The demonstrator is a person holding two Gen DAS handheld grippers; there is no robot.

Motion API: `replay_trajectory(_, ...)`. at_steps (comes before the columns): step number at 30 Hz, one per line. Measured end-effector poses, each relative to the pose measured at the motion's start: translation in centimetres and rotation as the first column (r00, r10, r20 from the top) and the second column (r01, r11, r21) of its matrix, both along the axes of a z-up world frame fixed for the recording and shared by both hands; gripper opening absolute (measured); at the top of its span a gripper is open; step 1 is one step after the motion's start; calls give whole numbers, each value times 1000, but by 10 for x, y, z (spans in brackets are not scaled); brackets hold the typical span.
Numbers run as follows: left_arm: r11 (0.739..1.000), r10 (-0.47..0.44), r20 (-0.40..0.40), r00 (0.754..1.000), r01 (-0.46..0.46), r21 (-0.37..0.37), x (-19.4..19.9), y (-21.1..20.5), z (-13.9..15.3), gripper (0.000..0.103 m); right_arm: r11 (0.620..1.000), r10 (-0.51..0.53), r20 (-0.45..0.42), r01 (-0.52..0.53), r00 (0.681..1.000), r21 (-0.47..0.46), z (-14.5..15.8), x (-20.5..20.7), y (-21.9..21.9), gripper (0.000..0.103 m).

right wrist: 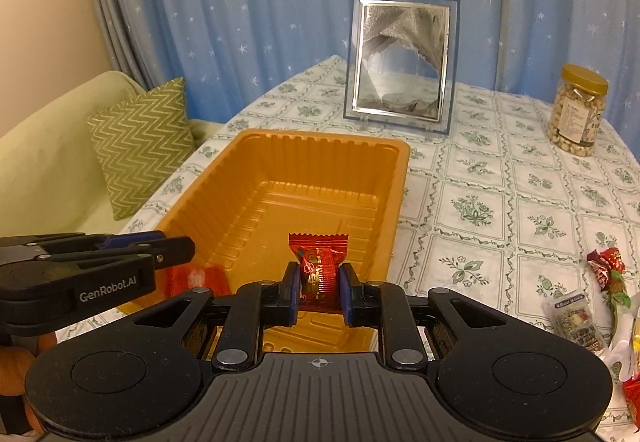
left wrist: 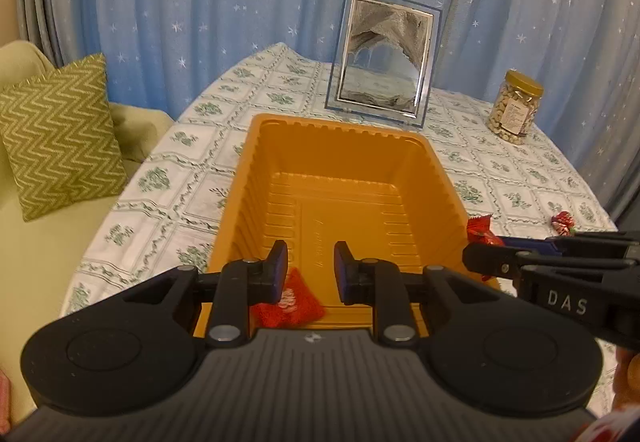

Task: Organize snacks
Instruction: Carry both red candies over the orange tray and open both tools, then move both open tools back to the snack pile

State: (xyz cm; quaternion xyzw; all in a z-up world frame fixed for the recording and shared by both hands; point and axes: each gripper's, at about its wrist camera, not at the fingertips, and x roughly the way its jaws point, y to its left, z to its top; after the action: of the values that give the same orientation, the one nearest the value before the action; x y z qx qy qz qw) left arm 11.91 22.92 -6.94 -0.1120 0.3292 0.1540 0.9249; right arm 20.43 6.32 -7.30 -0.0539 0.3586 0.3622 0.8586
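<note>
- Red packet [left wrist: 294, 302] in orange tray [left wrist: 336, 161]: near part hidden behind left gripper [left wrist: 311, 274]; print too blurred to read.
- Held red candy [right wrist: 320, 274]: lower end hidden between right gripper [right wrist: 319, 292] fingers.
- Snack pile [right wrist: 600, 306]: cut off by right edge; wrappers' text unreadable.
- Nut jar [right wrist: 578, 109] label: too small to read.
- Desk [right wrist: 500, 181]: near edge hidden.

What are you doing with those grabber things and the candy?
Tidying snacks into the orange tray. The right gripper is pinching a red wrapped candy over the tray. The left gripper is open over the tray's near end, where one red packet already lies. More snacks wait on the tablecloth.
</note>
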Motion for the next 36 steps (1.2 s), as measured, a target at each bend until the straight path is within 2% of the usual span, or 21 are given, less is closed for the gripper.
replay_trajectory(6,1000,24,0,1000,-24,4,-6,6,1,22,1000,5,-7,-4,1000,13,0,1,1,21)
replay_trajectory(10,999,41,7,999,-41,7,-10,10,1,22,998,8,-12,-8,1000,55,2,2,1,21)
replay_trajectory(11,999,45,6,999,-45,7,-10,11,1,22,997,5,-22,-4,1000,71,3,4,0,29)
replay_trajectory(12,999,48,6,999,-48,4,-11,12,1,22,996,-6,-28,8,1000,85,4,5,-1,51)
replay_trajectory(13,999,49,8,999,-49,1,-11,13,1,22,995,-21,-30,24,999,100,5,7,-4,63)
replay_trajectory(14,999,49,9,999,-49,1,-12,13,1,22,992,-37,-24,40,999,116,7,7,-7,71)
replay_trajectory(25,1000,3,38,999,-3,9,-13,-5,8,29,979,-158,1,157,987,128,20,4,-52,71)
replay_trajectory(31,999,-44,51,998,43,4,-16,-27,13,30,976,-207,97,199,973,87,24,-13,-87,71)
replay_trajectory(36,995,-96,73,993,97,-6,-17,-52,22,33,960,-277,121,268,953,83,24,-30,-122,71)
